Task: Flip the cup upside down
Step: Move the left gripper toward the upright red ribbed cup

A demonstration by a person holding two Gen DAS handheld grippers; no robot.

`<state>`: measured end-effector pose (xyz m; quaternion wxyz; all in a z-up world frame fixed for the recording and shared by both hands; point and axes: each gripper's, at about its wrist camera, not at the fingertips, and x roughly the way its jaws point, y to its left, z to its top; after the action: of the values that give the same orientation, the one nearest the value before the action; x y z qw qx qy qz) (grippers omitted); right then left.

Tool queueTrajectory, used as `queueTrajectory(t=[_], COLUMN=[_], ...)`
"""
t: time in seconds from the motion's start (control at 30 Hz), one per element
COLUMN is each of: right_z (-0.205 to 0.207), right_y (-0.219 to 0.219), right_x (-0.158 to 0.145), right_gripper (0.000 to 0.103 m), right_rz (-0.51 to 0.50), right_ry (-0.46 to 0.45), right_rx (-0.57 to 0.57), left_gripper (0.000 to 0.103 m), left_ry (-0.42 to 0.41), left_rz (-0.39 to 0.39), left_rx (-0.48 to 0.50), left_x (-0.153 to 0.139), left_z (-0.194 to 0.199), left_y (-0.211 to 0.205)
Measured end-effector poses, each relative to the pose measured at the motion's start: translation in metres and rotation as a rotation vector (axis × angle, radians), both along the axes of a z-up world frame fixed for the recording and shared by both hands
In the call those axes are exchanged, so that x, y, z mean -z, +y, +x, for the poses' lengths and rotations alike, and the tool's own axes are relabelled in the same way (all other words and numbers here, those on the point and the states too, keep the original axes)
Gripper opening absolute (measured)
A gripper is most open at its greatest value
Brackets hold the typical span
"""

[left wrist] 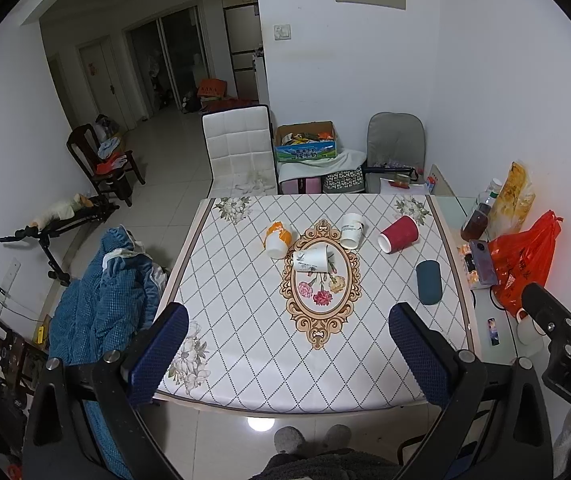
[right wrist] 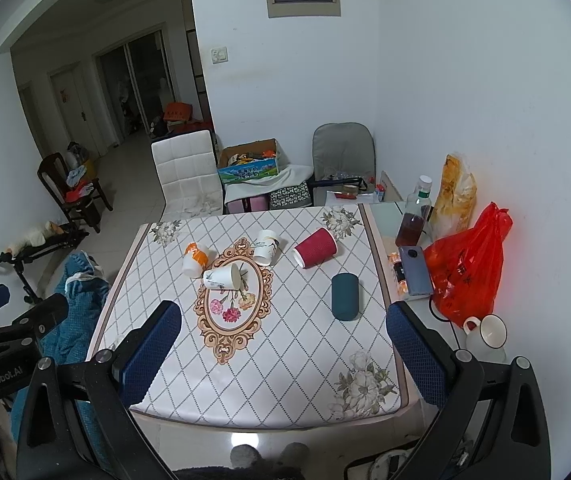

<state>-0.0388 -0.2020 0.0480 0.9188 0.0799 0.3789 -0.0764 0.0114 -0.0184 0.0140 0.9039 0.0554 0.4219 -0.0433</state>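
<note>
Several cups lie on their sides on the patterned tablecloth (left wrist: pixel 245 320): an orange-and-white cup (left wrist: pixel 276 239), a white printed cup (left wrist: pixel 311 260), another white cup (left wrist: pixel 352 230), a red cup (left wrist: pixel 399 234) and a dark teal cup (left wrist: pixel 428 282). They also show in the right wrist view: orange-and-white (right wrist: pixel 195 259), white printed (right wrist: pixel 222 276), white (right wrist: pixel 266 252), red (right wrist: pixel 316 247), teal (right wrist: pixel 344 297). My left gripper (left wrist: pixel 288 354) is open and empty, near the table's front edge. My right gripper (right wrist: pixel 284 350) is open and empty, also at the front edge.
A red plastic bag (right wrist: pixel 467 270), a phone (right wrist: pixel 415 270), a bottle (right wrist: pixel 415 216) and a white mug (right wrist: pixel 487 330) stand along the right wall side. A white chair (left wrist: pixel 239 148) and a grey chair (left wrist: pixel 395 148) stand behind the table. A blue blanket (left wrist: pixel 97 300) lies at the left.
</note>
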Motion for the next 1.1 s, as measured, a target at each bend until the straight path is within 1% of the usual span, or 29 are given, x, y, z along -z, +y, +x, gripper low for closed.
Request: queueTrajectory(t=[0.23, 0.33, 0.47, 0.57, 0.73, 0.9, 1.1], right_z=[0.0, 0.005, 0.015, 0.021, 0.027, 0.032, 0.044], right_y=[-0.005, -0.011, -0.026, -0.045, -0.076, -0.1, -0.115], right_x=[0.011, 0.021, 0.046, 0.076, 0.135, 0.194, 0.249], right_gripper=[0.103, 0.103, 0.103, 0.103, 0.103, 0.103, 0.103], right_rz=[0.023, 0.031, 0.051, 0.078, 0.122, 0.131, 0.137], right_ry=[0.017, 0.039, 0.092, 0.151, 0.253, 0.346, 0.441], right_rx=[-0.008, -0.005, 0.017, 0.04, 0.077, 0.107, 0.137], left_gripper=[0.103, 0.103, 0.103, 0.103, 0.103, 0.103, 0.103], left_ry=[0.012, 0.034, 0.067, 0.111, 0.16, 0.218, 0.271], left_rz=[0.0, 0.01, 0.041, 0.073, 0.105, 0.139, 0.181], left_rx=[-0.014, -0.026, -0.034, -0.03, -0.007, 0.021, 0.077], left_x=[0.001, 0.014, 0.037, 0.062, 0.096, 0.129, 0.164], left_z=[0.004, 0.007, 0.014, 0.025, 0.04, 0.064, 0.096], left_y=[-0.002, -0.002, -0.014, -0.03, -0.055, -0.082, -0.114])
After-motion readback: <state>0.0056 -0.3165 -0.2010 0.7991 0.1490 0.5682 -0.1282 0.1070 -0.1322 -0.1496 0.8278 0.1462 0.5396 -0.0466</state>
